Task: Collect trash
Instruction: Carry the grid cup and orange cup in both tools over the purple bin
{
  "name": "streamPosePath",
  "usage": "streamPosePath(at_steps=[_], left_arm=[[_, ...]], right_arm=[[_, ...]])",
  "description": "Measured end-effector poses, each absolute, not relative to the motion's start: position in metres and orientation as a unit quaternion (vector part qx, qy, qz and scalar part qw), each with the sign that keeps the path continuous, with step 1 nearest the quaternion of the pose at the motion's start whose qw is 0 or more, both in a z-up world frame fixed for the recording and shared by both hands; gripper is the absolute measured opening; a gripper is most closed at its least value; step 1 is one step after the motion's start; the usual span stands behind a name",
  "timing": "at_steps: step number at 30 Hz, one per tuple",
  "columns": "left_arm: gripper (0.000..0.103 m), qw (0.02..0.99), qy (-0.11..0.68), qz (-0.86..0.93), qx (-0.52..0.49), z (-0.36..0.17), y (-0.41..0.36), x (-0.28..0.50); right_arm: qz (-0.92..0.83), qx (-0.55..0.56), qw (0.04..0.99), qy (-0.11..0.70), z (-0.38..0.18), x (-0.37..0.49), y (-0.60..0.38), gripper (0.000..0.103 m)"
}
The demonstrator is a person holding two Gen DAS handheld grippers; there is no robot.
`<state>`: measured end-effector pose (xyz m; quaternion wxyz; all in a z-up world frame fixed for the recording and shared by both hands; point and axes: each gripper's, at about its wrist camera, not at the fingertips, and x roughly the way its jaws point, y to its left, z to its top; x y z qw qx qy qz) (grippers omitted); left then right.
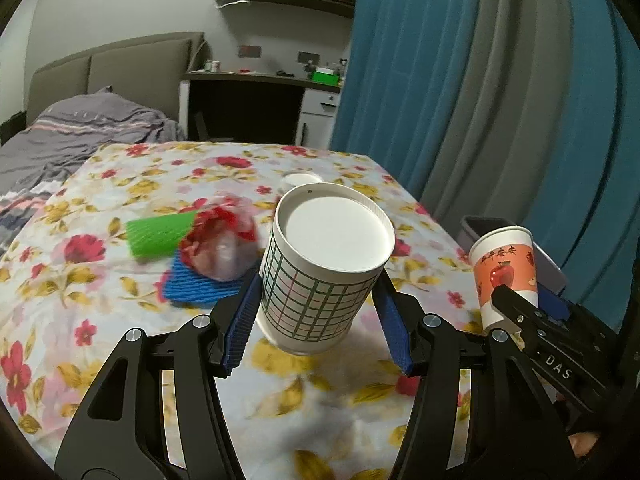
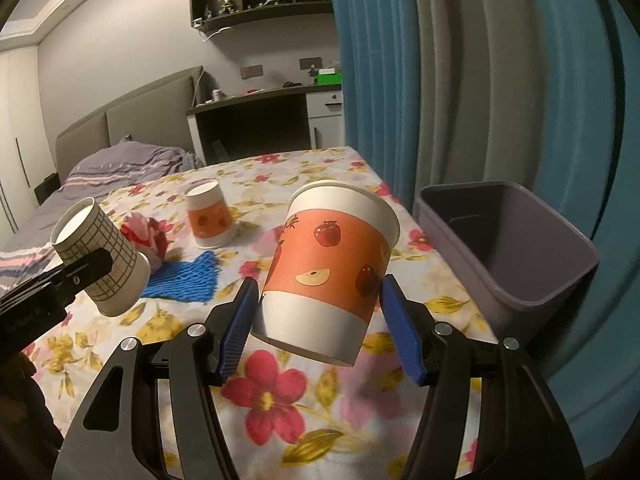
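Left gripper (image 1: pixel 320 312): closed on the checked cup (image 1: pixel 322 268), pads pressing its sides, cup lifted off the surface (image 1: pixel 120 320) and tilted, likely for carrying to the bin
Right gripper (image 2: pixel 320 316): clamped round the apple cup (image 2: pixel 328 272), held up and tilted, just left of the bin (image 2: pixel 540 276)
Bin: grey, open-topped, beside the surface's edge to the right gripper's right; I judge both cups are bound there
Left behind: another apple cup (image 2: pixel 209 216), upside down, ahead and left of the right gripper; a crumpled red wrapper (image 1: pixel 222 244), green net (image 1: pixel 160 234) and blue net (image 2: pixel 188 278) ahead of the left gripper
Writing: "DAS" on the right gripper's side in the left view; the left gripper's lettering is too blurred to read; the cups show only fruit pictures and a grid
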<state>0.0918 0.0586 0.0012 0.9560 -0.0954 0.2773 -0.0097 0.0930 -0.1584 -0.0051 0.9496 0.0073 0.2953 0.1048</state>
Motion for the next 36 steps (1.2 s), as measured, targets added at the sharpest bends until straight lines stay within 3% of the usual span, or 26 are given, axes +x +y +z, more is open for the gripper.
streamPosePath(at_steps=[36], left_arm=[[0.056,0.954,0.260,-0.139,-0.052,0.023,-0.070,0.169]], right_arm=[[0.003,0.002,0.965,0.261,0.012,0.125,-0.255,0.061]])
